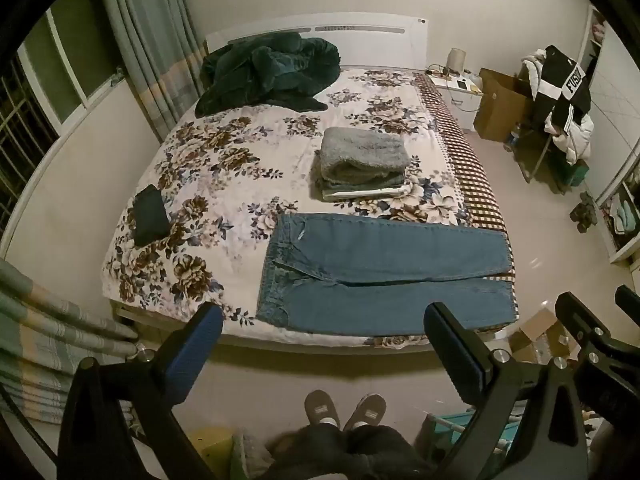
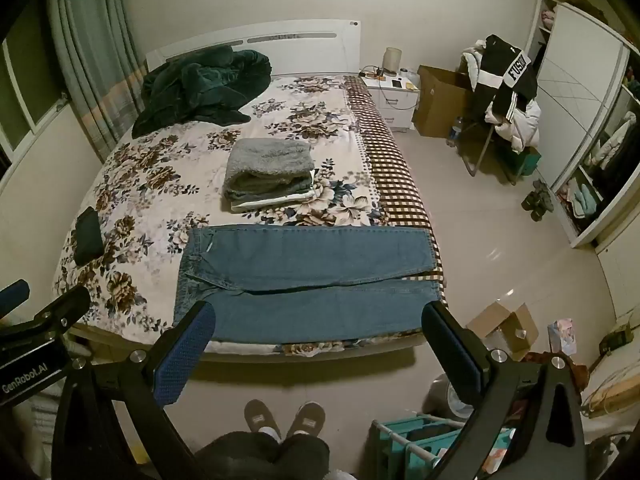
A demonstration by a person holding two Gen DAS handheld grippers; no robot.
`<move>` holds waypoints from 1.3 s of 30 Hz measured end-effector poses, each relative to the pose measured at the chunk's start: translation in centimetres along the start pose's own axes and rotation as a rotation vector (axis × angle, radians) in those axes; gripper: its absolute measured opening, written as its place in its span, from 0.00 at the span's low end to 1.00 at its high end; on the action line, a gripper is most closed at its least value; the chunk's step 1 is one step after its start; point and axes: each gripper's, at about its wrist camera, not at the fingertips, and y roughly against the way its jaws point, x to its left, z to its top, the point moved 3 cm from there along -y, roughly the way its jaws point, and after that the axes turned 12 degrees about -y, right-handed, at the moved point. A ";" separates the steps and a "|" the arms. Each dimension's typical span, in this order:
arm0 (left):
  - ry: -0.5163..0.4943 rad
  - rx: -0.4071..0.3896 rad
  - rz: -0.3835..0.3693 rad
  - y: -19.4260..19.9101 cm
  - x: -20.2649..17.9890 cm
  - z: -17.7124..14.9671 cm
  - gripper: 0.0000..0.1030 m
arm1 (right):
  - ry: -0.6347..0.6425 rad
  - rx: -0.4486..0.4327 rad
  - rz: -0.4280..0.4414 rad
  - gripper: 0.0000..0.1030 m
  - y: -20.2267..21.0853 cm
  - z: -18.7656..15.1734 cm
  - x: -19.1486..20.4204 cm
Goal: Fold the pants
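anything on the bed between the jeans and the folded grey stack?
Nothing. Between the jeans and the folded grey stack there is only bare floral bedsheet. Both wrist views show it, the right one more squarely.

Black grippers, left (image 1: 324, 322) and right (image 2: 318, 322), carry blue dimpled pads (image 2: 184, 354), silver screws (image 2: 137, 356) and white "GenRobot.AI" lettering (image 2: 28, 376); the person wears grey slippers (image 2: 284, 416) and dark fuzzy trousers (image 2: 260, 454).

Blue denim jeans (image 1: 384, 272) lie flat across the foot of the bed (image 1: 224, 184), waistband toward the window side, both legs stretched side by side (a narrow gap between them) to the bed's checkered edge.
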 end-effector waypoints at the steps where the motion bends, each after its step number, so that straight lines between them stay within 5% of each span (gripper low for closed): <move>1: -0.001 -0.001 0.000 0.0 0.0 0.0 1.00 | -0.002 -0.003 0.004 1.00 0.0 0.0 0.0; 39: 0.005 -0.017 -0.001 0.6 1.3 1.0 1.00 | 0.001 0.002 0.008 1.00 0.3 -0.2 2.1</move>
